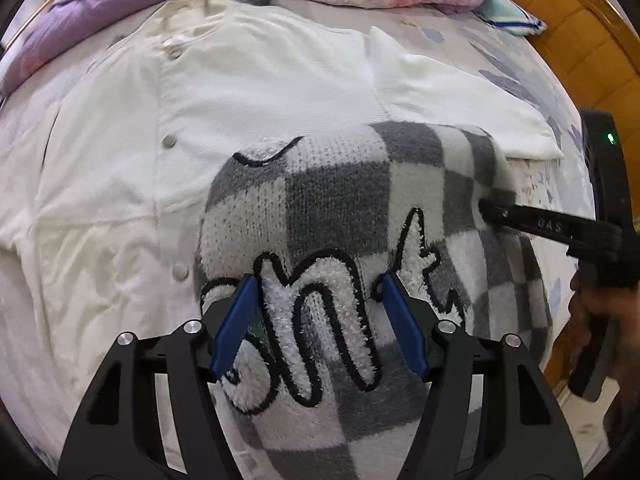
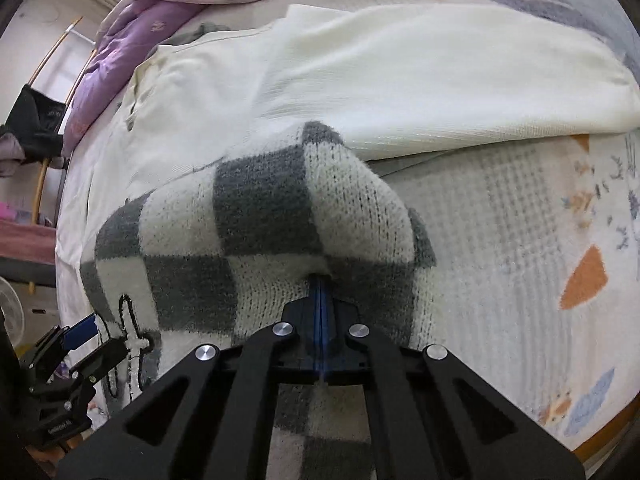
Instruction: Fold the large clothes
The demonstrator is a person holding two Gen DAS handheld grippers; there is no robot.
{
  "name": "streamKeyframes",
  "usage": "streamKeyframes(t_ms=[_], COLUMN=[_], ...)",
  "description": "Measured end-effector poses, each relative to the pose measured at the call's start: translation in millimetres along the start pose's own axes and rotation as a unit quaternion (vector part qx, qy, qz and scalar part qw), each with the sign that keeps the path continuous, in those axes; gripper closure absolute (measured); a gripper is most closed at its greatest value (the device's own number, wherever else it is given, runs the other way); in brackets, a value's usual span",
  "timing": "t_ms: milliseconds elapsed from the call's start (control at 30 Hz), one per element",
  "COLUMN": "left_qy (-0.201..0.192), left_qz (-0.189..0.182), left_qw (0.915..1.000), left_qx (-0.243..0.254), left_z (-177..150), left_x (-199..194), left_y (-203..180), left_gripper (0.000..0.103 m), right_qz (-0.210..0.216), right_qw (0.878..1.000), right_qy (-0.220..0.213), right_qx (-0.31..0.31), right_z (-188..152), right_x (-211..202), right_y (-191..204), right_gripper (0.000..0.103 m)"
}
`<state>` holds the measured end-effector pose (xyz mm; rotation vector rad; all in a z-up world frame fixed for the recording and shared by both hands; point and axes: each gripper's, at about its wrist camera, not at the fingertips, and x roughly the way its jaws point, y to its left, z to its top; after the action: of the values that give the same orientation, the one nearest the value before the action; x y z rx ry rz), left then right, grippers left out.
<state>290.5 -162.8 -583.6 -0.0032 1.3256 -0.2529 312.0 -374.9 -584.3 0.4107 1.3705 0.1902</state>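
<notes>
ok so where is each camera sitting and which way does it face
Left wrist: sits on the left gripper, open, facing forward over the grey-and-white checked knit sweater on the white buttoned garment; the person's right hand shows.
Right wrist: sits on the right gripper, shut on the sweater's edge, facing across the patterned bedsheet.
Shared: the sweater, the white garment, the purple quilt, and each view catches the other gripper.
</notes>
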Motion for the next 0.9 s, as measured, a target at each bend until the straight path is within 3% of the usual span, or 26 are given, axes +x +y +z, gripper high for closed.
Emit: streamKeyframes(t_ms=[133,233,333,400,567,700,833,900], left_qy=[0.014,0.008,0.006,0.002,-0.043,-0.057,-0.039,-0.005], left_qz=[-0.004,-0.019,-0.020,-0.020,-0.053,-0.082,-0.092,-0.104], left_qw=[0.9998,0.9996,0.9996,0.9997,0.9971,0.9885,0.9785,0.9727], left_qx=[-0.011,-0.020,-0.018,-0.015,-0.034,-0.114,-0.181,-0.207], left_z=[-0.9,-6.0,-6.6,-7.7,-23.3,-65.0,-114.2,-143.8], left_x=[0.4,-1.9,-2.6,-3.3,-20.1,-42.5,-49.9,-40.6], left_y=[5.4,12.7,12.3,10.7,11.1,28.0,37.4,35.8], left_gripper=[0.036,0.036,0.036,0.036,0.034,0.032,0.029,0.029], right_qz=[-0.016,-0.015,-0.016,-0.012,-0.010,-0.005,0.005,0.013], right_qw=[1.000,0.999,0.997,0.997,0.997,0.998,0.998,0.998], right_qy=[0.004,0.035,0.075,0.078,0.069,0.065,0.059,0.056], right_qx=[-0.014,-0.028,-0.029,-0.007,0.030,0.009,0.006,0.009], right_z=[-23.9,-71.7,-124.1,-146.9,-151.3,-152.6,-155.2,-156.8], right_x=[-33.8,-52.6,-47.6,-41.9,-23.3,-24.9,-24.8,-24.8], right_y=[12.8,20.4,8.5,-11.8,-37.1,-38.1,-42.4,-46.1], right_gripper=[0.103,0.098,0.102,0.103,0.103,0.103,0.103,0.103])
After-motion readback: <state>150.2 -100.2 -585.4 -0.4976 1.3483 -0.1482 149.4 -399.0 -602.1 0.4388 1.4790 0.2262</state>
